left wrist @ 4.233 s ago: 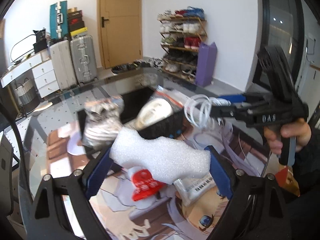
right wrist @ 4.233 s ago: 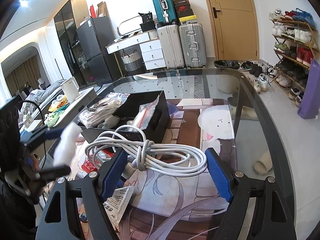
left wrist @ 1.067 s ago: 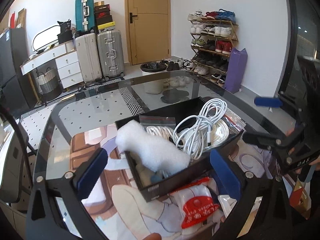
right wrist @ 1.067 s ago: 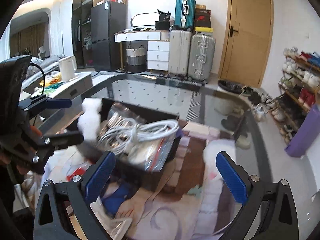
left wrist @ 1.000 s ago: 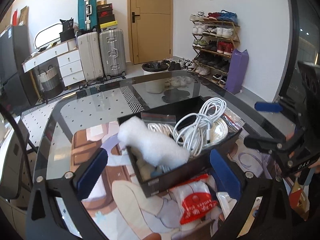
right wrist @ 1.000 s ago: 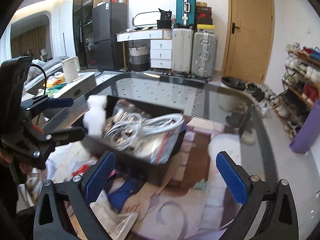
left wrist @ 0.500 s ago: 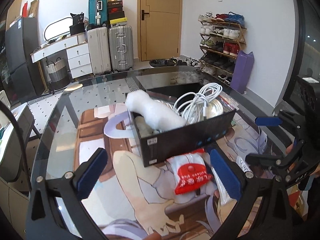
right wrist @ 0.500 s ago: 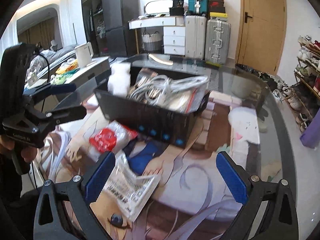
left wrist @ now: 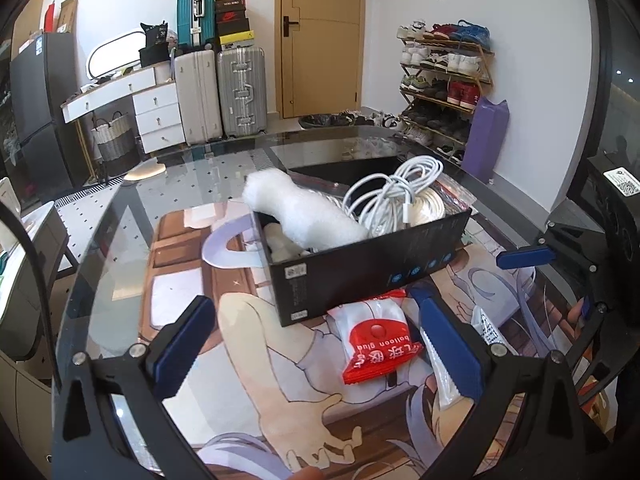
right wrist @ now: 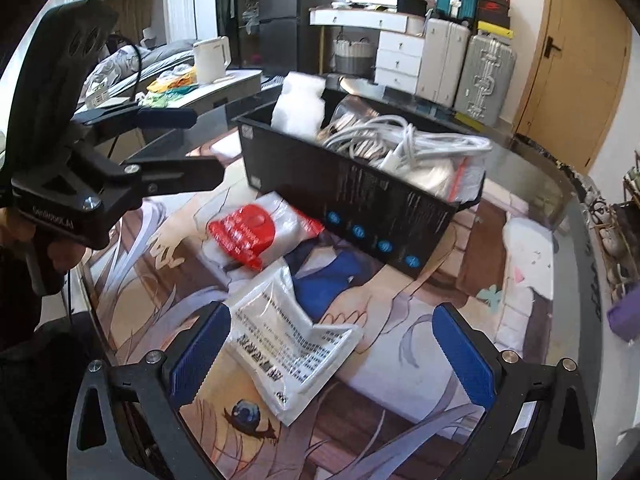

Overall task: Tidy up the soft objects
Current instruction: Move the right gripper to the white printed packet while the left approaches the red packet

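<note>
While both tongs (left wrist: 316, 344) (right wrist: 330, 344) gape empty | red pouch (left wrist: 378, 346): light, crinkly, slippery | pinch mid-body, not the sealed edge

White walls, wooden door (left wrist: 320, 36), suitcases (left wrist: 222, 92), shoe rack (left wrist: 444, 84).

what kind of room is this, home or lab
Most likely a lived-in home, near the entrance: a loaded shoe rack by the wooden door, suitcases against the wall, and a kettle on a side counter.
</note>
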